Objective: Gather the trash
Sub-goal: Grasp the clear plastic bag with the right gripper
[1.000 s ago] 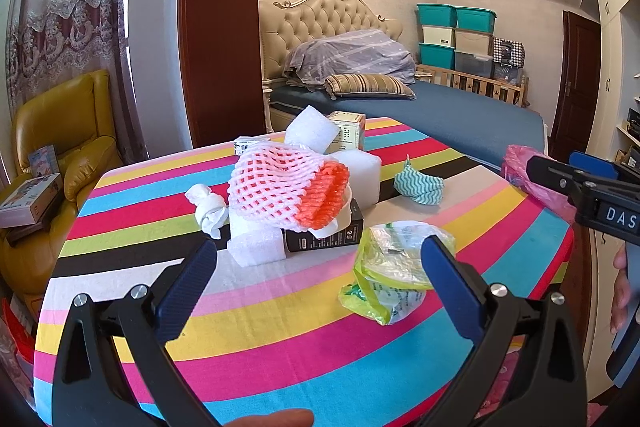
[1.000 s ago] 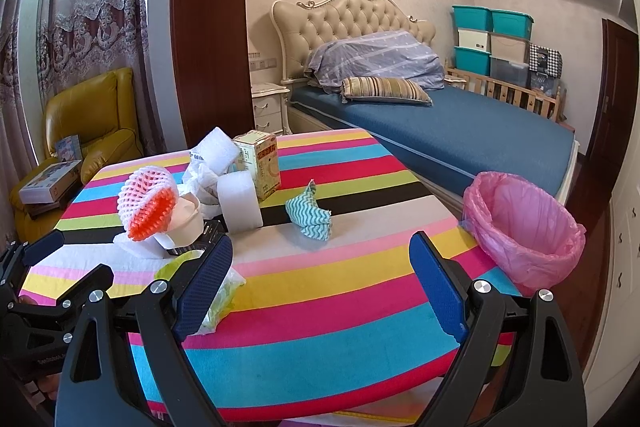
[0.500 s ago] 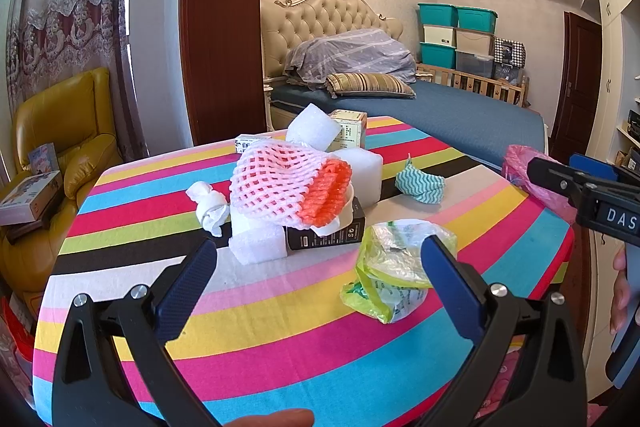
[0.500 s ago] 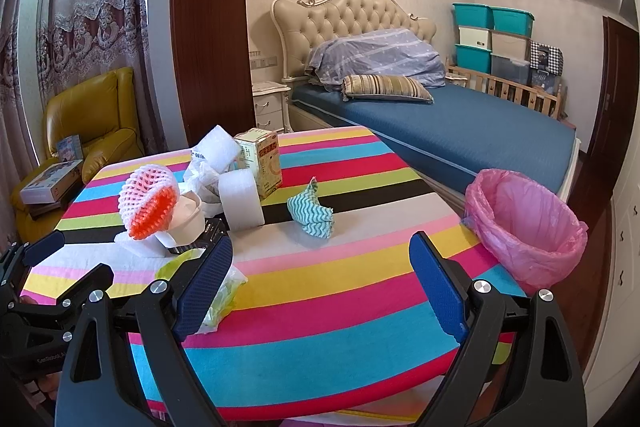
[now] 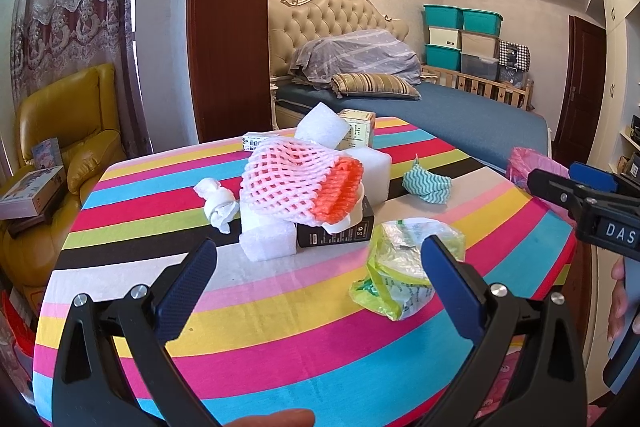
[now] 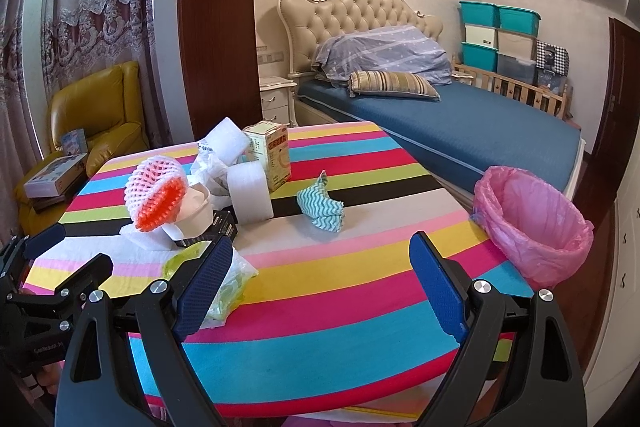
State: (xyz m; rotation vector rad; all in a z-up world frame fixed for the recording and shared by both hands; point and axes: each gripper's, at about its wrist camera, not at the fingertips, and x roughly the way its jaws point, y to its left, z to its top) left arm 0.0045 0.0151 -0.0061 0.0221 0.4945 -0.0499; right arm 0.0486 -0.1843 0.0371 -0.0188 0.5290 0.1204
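Observation:
Trash lies on a striped table (image 5: 280, 311) (image 6: 340, 307): a pink and orange foam net (image 5: 296, 183) (image 6: 156, 191) on white foam blocks (image 5: 268, 243), a black box (image 5: 340, 233), a crumpled tissue (image 5: 216, 205), a yellow-green plastic bag (image 5: 400, 267) (image 6: 228, 287), a teal zigzag cloth (image 5: 426, 183) (image 6: 322, 207) and a yellow carton (image 6: 270, 155). A bin with a pink liner (image 6: 532, 223) stands off the table's right edge. My left gripper (image 5: 320, 291) is open above the near table, the bag beside its right finger. My right gripper (image 6: 320, 291) is open and empty.
A blue bed (image 6: 460, 131) lies behind the table. A yellow armchair (image 5: 68, 131) with boxes stands at the left. Teal storage bins (image 5: 460, 35) are stacked at the back right. The right gripper's body shows at the right of the left wrist view (image 5: 592, 207).
Both views have shifted only slightly. The grippers stay open and nothing on the table has moved.

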